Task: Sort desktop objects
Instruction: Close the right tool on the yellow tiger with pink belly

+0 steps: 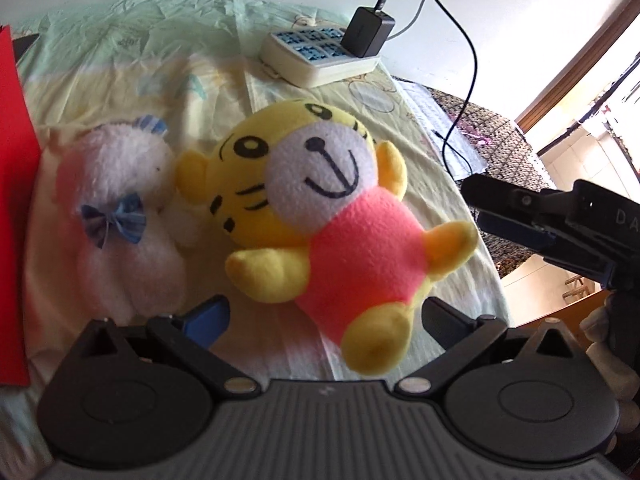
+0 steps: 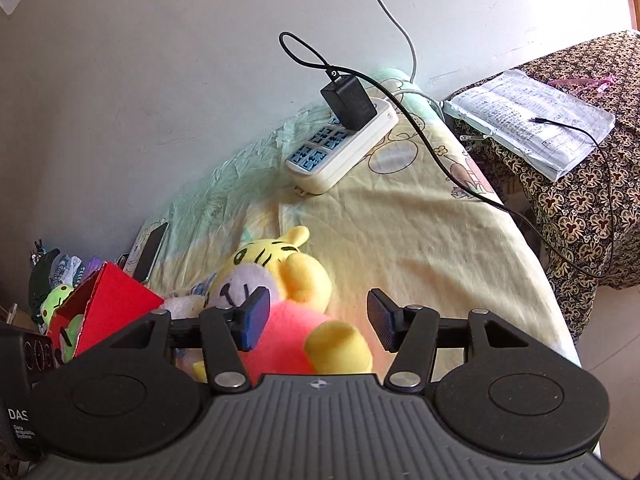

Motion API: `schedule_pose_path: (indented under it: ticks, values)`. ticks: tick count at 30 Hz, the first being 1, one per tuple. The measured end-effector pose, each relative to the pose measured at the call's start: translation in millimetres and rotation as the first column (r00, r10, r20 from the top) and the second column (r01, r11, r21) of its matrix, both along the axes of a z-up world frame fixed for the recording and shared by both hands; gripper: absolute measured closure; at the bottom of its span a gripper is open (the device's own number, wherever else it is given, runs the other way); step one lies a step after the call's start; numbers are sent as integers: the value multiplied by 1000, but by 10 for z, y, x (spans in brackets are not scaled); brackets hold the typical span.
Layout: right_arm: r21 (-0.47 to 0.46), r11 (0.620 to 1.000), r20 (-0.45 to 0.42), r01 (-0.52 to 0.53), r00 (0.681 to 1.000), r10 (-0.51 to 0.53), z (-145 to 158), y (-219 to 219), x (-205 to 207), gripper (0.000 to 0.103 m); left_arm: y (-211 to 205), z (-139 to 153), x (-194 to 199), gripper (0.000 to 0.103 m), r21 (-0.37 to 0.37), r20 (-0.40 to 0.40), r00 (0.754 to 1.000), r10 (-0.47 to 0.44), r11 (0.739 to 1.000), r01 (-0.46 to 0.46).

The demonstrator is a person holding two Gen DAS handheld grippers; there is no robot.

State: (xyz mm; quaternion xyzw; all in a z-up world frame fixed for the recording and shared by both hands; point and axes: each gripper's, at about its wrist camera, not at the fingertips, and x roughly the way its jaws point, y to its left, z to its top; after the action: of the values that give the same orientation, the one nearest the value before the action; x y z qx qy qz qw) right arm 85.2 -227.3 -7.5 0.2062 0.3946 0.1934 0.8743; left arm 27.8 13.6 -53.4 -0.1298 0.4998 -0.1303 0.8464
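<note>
While it lies on its back on the cloth-covered desk (image 1: 400, 92), the tiger toy (image 1: 320, 208) points its head toward the wall and its feet toward the left claw (image 1: 324, 320). That claw is wide open, one foot between its tips, gripping nothing. The right claw (image 2: 318, 320) is half open over the toy's arm, holding nothing. A white bunny toy (image 1: 120, 208) touches the tiger; a red box (image 2: 108, 304) stands beside.

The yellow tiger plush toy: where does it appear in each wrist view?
Left wrist view: the yellow tiger plush toy lies in the centre, beside a white plush.
Right wrist view: the toy is at lower centre, partly behind the gripper.
Shared landmark: the white power strip.
</note>
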Motion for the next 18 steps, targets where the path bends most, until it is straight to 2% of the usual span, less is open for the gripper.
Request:
schedule_pose_path:
  ticks: [3, 9, 11, 14, 18]
  values:
    - [2, 1000, -35, -29, 999, 29, -136, 33, 156, 45, -43, -22, 104, 1, 30, -22, 1000, 18, 999, -18]
    - [70, 993, -146, -95, 984, 104, -436, 157, 409, 43, -127, -44, 235, 0, 62, -32, 999, 9, 998, -7]
    - [72, 990, -142, -125, 981, 134, -459, 209, 458, 43, -146, -57, 273, 0, 77, -32, 999, 9, 997, -6]
    - [49, 986, -127, -161, 978, 166, -463, 273, 522, 43, -130, -87, 332, 0, 61, -42, 999, 18, 998, -15]
    - [61, 986, -151, -155, 975, 163, -575, 244, 603, 40, -127, -127, 401, 0, 43, -52, 998, 25, 999, -23]
